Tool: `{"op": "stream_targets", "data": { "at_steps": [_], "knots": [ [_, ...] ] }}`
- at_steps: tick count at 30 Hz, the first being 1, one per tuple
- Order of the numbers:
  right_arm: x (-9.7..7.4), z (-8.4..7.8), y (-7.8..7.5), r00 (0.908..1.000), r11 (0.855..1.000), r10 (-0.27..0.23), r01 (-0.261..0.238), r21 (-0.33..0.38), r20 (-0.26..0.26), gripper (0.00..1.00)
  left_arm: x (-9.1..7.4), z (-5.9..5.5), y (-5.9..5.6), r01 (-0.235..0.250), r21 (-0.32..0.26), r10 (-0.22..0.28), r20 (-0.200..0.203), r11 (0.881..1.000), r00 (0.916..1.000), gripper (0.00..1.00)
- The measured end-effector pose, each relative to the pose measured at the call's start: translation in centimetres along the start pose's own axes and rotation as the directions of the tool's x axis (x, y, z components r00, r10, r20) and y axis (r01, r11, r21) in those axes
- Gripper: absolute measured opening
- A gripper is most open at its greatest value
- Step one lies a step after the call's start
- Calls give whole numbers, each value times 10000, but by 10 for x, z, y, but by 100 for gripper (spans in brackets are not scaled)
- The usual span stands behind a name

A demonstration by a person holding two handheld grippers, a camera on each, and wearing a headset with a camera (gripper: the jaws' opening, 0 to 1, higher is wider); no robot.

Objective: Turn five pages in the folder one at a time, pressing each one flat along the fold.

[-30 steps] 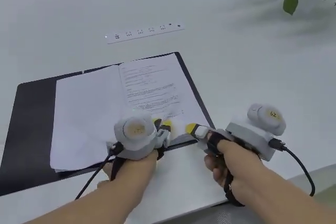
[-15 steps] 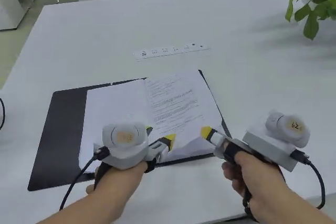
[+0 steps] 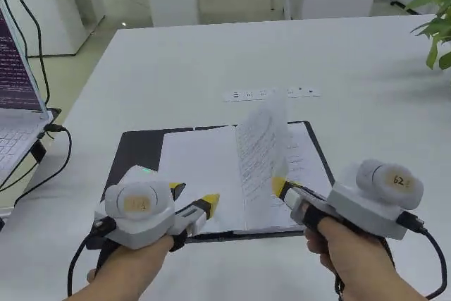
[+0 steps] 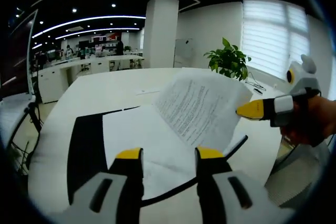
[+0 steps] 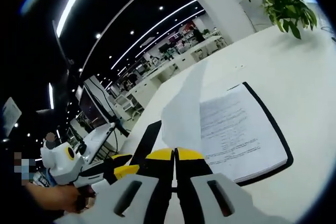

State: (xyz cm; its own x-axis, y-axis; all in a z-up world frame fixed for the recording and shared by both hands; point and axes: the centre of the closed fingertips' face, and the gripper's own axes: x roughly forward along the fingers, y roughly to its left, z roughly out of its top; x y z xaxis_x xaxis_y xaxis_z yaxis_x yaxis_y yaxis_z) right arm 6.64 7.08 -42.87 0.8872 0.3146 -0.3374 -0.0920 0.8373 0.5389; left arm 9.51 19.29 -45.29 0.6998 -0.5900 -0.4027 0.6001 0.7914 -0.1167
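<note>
Head view: printed white page [image 3: 261, 147] held upright above open black folder [image 3: 137, 150], clamped between right gripper [image 3: 279, 187] jaws; left gripper [image 3: 193, 196] jaws apart, nothing held.

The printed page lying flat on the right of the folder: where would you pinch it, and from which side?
I'd pinch the printed page at its near right corner, coming from the right. Its left edge is bound into the folder, so only that outer edge lifts freely. The right gripper holds the raised page low the same way.
</note>
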Motion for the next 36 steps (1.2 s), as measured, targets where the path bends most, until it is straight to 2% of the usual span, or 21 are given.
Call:
{"op": "stream_targets", "data": {
  "at_steps": [5,10,14,19,26,29,32,36],
  "knots": [
    [14,-8,24,9989,9962,276,-307,-819,-386,0,-20,-2,23,-439,-146,440,93,9989,9990,38],
    [26,-21,43,9952,9861,431,-566,-1563,-880,0,-36,-6,40,-741,-316,747,180,9968,9970,37],
    [36,-32,54,9903,9745,374,-659,-2145,-1342,0,-45,-9,48,-911,-488,921,183,9946,9956,37],
    [49,-44,62,9843,9723,375,-758,-2211,-1727,0,-56,-12,60,-1110,-673,1126,206,9915,9934,37],
    [71,-69,78,9664,9604,442,-1109,-2557,-2532,0,-64,-17,72,-1259,-931,1284,216,9877,9915,36],
    [82,-82,85,9555,9504,498,-1348,-2803,-2906,0,-66,-18,76,-1324,-1040,1354,228,9857,9905,36],
    [90,-94,86,9448,9444,389,-1410,-2969,-3252,0,-68,-21,81,-1397,-1166,1427,176,9833,9896,36],
    [98,-112,82,9295,9442,190,-1378,-2992,-3682,0,-71,-26,87,-1493,-1404,1528,144,9788,9882,35]
  ]
}}
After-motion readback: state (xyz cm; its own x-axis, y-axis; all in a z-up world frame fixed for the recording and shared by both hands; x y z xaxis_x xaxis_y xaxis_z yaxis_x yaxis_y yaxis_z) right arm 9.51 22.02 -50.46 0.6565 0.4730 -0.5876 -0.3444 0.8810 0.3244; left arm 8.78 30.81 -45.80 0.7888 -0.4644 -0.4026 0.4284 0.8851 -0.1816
